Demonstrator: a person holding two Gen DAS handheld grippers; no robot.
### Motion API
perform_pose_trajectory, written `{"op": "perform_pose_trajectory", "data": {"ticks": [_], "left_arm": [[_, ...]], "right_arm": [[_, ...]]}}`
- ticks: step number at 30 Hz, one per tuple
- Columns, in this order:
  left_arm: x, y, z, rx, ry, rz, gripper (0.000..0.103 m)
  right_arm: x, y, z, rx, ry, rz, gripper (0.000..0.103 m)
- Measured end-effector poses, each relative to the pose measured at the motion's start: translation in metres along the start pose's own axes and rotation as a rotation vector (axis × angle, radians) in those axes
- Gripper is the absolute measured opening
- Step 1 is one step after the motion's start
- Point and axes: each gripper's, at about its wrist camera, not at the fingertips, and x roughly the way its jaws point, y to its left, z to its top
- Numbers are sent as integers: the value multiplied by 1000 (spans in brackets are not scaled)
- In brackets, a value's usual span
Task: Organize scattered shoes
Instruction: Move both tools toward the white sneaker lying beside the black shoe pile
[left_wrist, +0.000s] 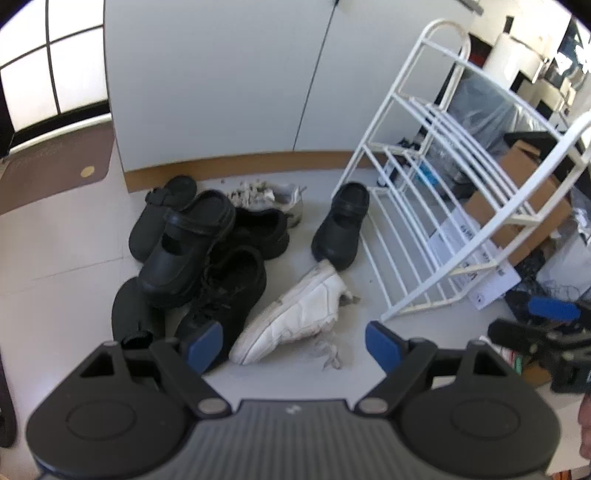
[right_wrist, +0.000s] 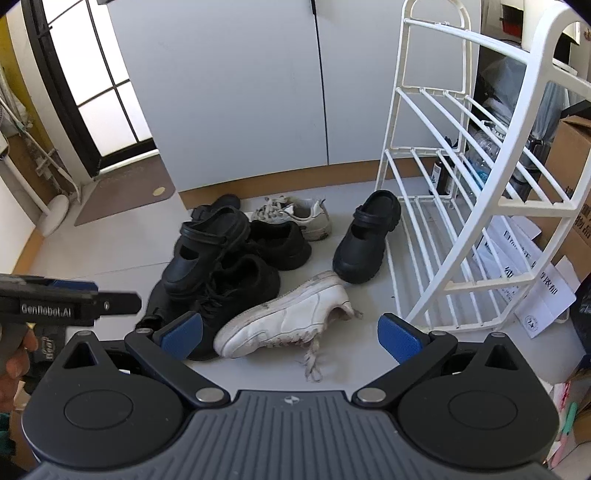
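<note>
A heap of black shoes (left_wrist: 199, 258) (right_wrist: 221, 266) lies on the pale floor in front of a white wall. A white sneaker (left_wrist: 295, 314) (right_wrist: 284, 317) lies on its side nearest me. A lone black clog (left_wrist: 341, 225) (right_wrist: 369, 236) stands by the foot of the white wire shoe rack (left_wrist: 443, 206) (right_wrist: 461, 206). A second white sneaker (left_wrist: 269, 195) (right_wrist: 295, 214) rests behind the heap. My left gripper (left_wrist: 293, 345) hangs open above the near white sneaker, holding nothing. My right gripper (right_wrist: 291, 338) is open over the same shoe, also empty.
Cardboard boxes (left_wrist: 517, 206), papers (right_wrist: 535, 280) and bottles sit behind and under the rack on the right. A brown mat (right_wrist: 125, 192) lies by a glass door at the left. The other gripper shows at each view's edge, right gripper (left_wrist: 543, 332), left gripper (right_wrist: 55, 299).
</note>
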Motion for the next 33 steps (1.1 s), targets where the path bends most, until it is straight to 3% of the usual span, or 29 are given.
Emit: {"op": "perform_pose_trajectory", "data": {"ticks": [10, 21, 33], "left_arm": [[31, -15, 2, 91, 45, 8, 86], [47, -22, 11, 109, 39, 17, 83], [68, -37, 9, 131, 99, 9, 83]], "right_arm": [[24, -28, 2, 16, 45, 32, 103], [44, -24, -2, -12, 108, 54, 103], [65, -21, 2, -16, 161, 52, 103]]}}
